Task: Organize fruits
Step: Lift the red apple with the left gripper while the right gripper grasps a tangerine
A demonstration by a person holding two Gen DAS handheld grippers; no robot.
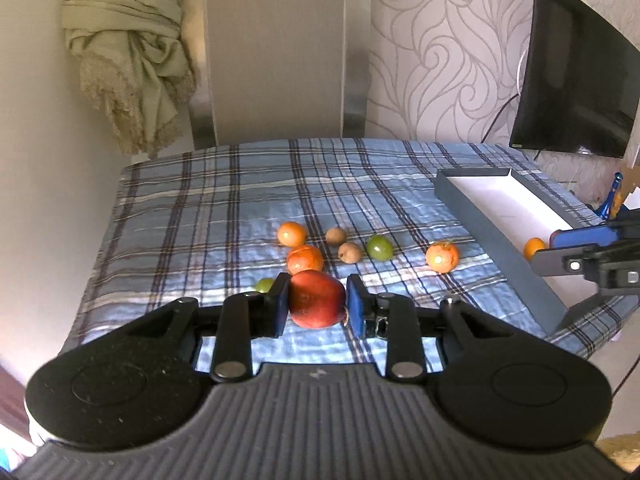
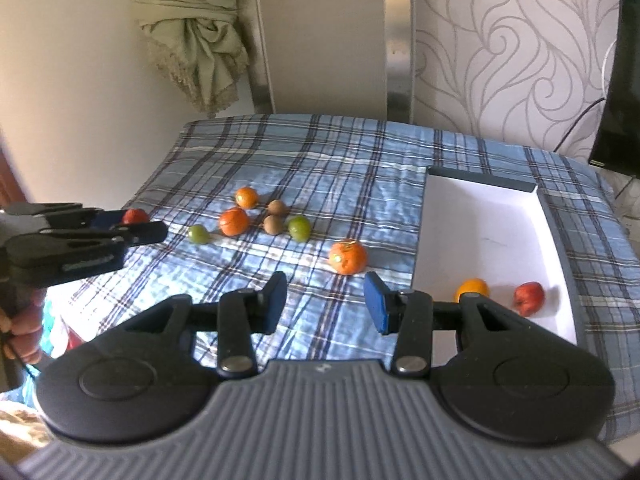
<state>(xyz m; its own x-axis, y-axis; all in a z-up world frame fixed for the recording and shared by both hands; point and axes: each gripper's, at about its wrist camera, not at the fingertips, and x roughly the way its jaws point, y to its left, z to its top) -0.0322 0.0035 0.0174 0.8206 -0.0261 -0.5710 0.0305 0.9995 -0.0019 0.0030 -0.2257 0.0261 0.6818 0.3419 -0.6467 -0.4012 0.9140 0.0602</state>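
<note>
My left gripper is shut on a red apple, held above the plaid tablecloth. On the cloth lie three oranges, two brown fruits and two green ones. At the right stands a grey box with a white floor; in it lie an orange and a small red apple. My right gripper hangs open beside the box, just short of an orange. In the right wrist view the left gripper shows at the left with its apple.
A black screen with cables stands behind the box at the far right. A knotted curtain hangs at the back left, with the wall close along the table's left edge. A person's hand grips the left tool.
</note>
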